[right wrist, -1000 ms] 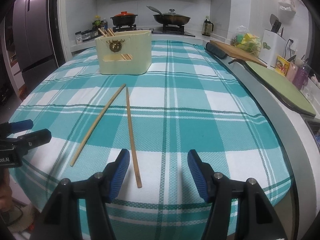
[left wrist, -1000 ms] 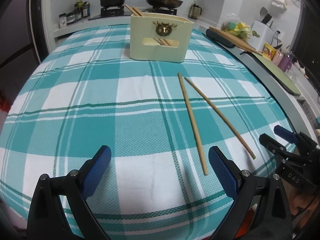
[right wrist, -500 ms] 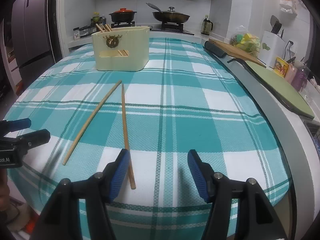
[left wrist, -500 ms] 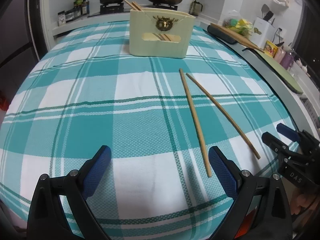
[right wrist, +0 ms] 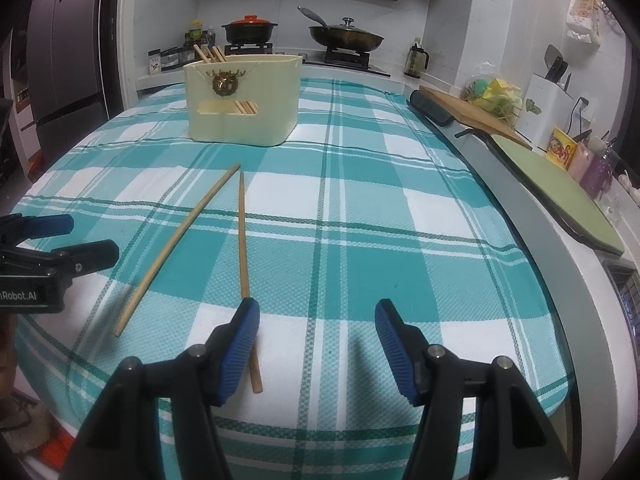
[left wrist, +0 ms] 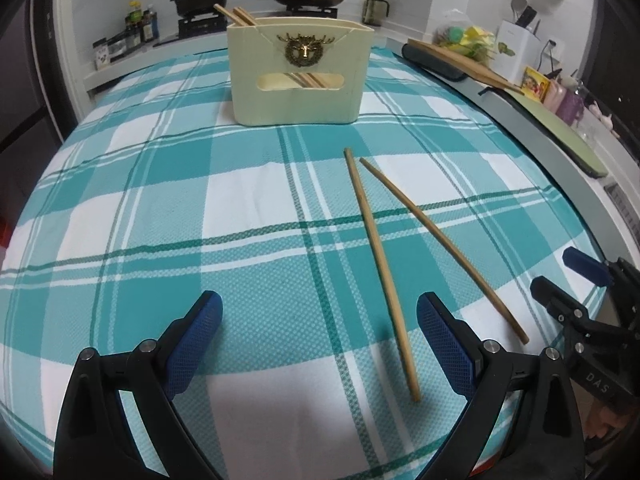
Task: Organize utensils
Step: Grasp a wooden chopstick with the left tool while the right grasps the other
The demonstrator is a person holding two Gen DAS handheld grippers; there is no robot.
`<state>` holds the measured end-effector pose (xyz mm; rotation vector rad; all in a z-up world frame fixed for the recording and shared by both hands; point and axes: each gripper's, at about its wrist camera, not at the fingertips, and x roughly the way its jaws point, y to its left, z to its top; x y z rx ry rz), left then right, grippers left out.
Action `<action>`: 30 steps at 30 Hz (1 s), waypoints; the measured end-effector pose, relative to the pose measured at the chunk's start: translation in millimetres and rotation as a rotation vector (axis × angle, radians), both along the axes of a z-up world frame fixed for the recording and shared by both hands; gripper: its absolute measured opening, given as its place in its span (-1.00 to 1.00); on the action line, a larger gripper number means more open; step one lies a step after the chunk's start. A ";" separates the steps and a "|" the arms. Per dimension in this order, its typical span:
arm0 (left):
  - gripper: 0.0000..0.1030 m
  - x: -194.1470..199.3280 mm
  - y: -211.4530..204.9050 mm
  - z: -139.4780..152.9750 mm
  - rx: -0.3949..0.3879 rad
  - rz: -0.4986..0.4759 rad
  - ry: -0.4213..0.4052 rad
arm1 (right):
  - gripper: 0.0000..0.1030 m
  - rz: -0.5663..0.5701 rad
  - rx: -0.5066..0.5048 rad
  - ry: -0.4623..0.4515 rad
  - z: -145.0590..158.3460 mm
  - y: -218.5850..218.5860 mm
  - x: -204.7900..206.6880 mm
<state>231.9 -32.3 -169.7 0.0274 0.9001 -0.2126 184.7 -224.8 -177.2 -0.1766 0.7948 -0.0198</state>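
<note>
Two wooden chopsticks lie loose on the checked cloth, one [left wrist: 380, 268] to the left of the other [left wrist: 440, 248]; they also show in the right wrist view [right wrist: 176, 248] [right wrist: 243, 240]. A cream utensil holder [left wrist: 298, 76] [right wrist: 244, 100] stands behind them with chopsticks [left wrist: 236, 16] inside. My left gripper [left wrist: 320, 332] is open and empty, near the left chopstick's near end. My right gripper [right wrist: 318, 332] is open and empty, its left finger over the right chopstick's near end.
The teal checked cloth [left wrist: 160, 200] covers the table. A stove with a pot [right wrist: 250, 30] and a pan [right wrist: 346, 36] stands at the back. A cutting board [right wrist: 468, 112] and green mat [right wrist: 560, 192] lie along the right counter.
Both grippers have moved forward and lower toward the chopsticks and holder. The right gripper's left finger now overlaps the right chopstick's near end. Both stay open.
</note>
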 end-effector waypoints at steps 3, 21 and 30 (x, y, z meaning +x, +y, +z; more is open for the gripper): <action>0.90 14.7 -8.7 -2.4 0.020 -0.017 -0.007 | 0.19 -0.004 0.005 0.005 -1.5 -2.5 3.5; -0.78 70.8 -29.7 -25.7 0.082 -0.035 -0.015 | 0.19 -0.037 0.060 0.009 -1.2 -16.0 15.7; -0.88 48.9 17.2 -22.6 0.068 0.078 -0.008 | 0.19 0.150 0.134 0.099 -5.7 16.8 52.9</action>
